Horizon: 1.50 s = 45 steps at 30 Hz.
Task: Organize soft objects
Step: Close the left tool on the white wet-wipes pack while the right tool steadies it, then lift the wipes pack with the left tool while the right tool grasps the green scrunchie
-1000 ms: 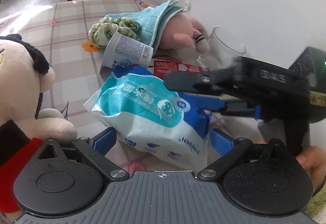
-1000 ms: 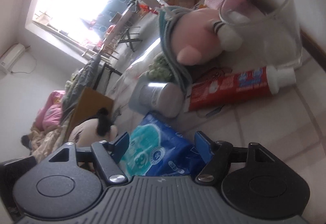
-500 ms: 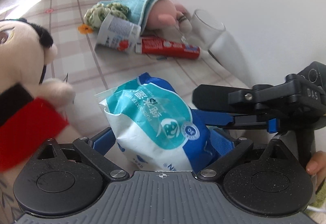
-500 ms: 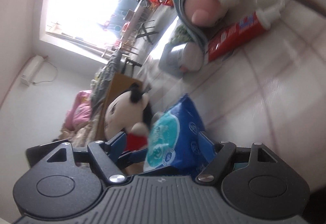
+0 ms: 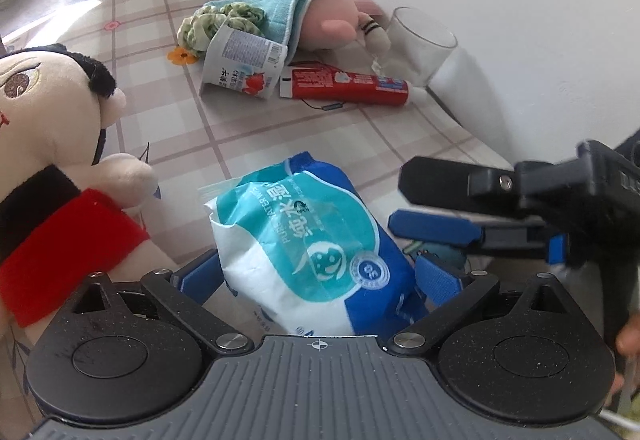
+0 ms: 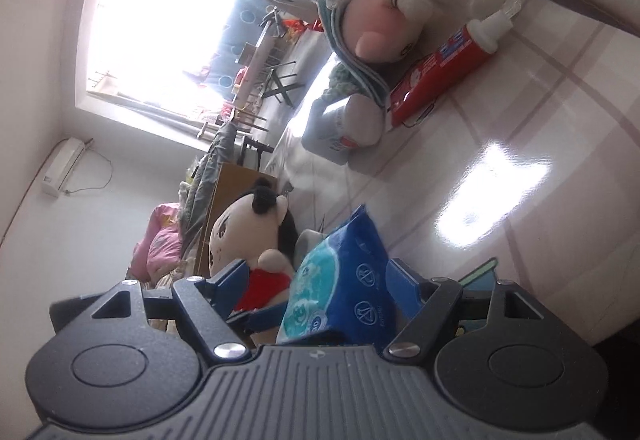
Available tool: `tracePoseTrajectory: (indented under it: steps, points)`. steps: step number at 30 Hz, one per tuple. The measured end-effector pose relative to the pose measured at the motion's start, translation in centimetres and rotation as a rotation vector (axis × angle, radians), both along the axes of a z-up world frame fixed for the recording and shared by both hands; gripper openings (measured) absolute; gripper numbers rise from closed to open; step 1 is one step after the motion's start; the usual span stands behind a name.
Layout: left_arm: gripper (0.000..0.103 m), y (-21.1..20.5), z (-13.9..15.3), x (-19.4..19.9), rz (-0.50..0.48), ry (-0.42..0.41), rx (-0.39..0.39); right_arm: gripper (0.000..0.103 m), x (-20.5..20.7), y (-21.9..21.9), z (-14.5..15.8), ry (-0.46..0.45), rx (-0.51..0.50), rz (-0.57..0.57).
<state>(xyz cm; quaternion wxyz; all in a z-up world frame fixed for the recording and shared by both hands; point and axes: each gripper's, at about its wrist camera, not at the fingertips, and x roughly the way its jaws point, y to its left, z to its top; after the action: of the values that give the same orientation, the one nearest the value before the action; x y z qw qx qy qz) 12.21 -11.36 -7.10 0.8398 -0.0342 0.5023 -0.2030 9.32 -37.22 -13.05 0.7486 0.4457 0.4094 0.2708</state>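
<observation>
Flanking wipes pack (image 5: 316, 240): plush doll (image 5: 52, 144) left | toothpaste tube (image 5: 348, 84) beyond

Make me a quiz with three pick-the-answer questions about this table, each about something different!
1. Where is the toothpaste tube?
A lying on the table beside the glass
B inside the glass
C on the floor
2. What colour is the cloth band on the doll?
A green
B yellow
C red
3. How is the yogurt cup?
A upright
B lying on its side
C crushed flat
Answers: A, its cap ends next to the glass; C, the band is bright red; B, its side rests on the table.
</observation>
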Motion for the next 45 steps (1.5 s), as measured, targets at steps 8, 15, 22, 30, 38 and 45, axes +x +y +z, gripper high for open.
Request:
tracePoseTrajectory:
  steps: [8,15,22,30,38,45]
  points:
    - [0.102,-0.3,-0.2,0.0,0.003,-0.023,0.035,0.081,0.7,0.8,-0.6,0.038,0.097,0.049]
    - [0.098,-0.2,-1.0,0.5,0.031,0.028,0.029,0.082,0.9,0.9,-0.4,0.046,0.099,0.071]
    - [0.092,-0.2,-1.1,0.6,0.051,0.028,0.029,0.082,1.5,0.5,4.2,-0.116,-0.107,0.039]
    - [0.087,0.8,-0.8,0.2,0.103,-0.008,0.022,0.081,6.2,3.5,8.8,-0.323,-0.376,0.081]
    - [0.086,1.0,-0.8,-0.1,0.106,-0.016,0.008,0.070,12.2,8.5,9.6,-0.404,-0.603,0.176]
    - [0.086,1.4,-0.9,0.0,0.100,-0.005,-0.016,0.067,16.3,13.9,8.9,-0.483,-0.827,0.332]
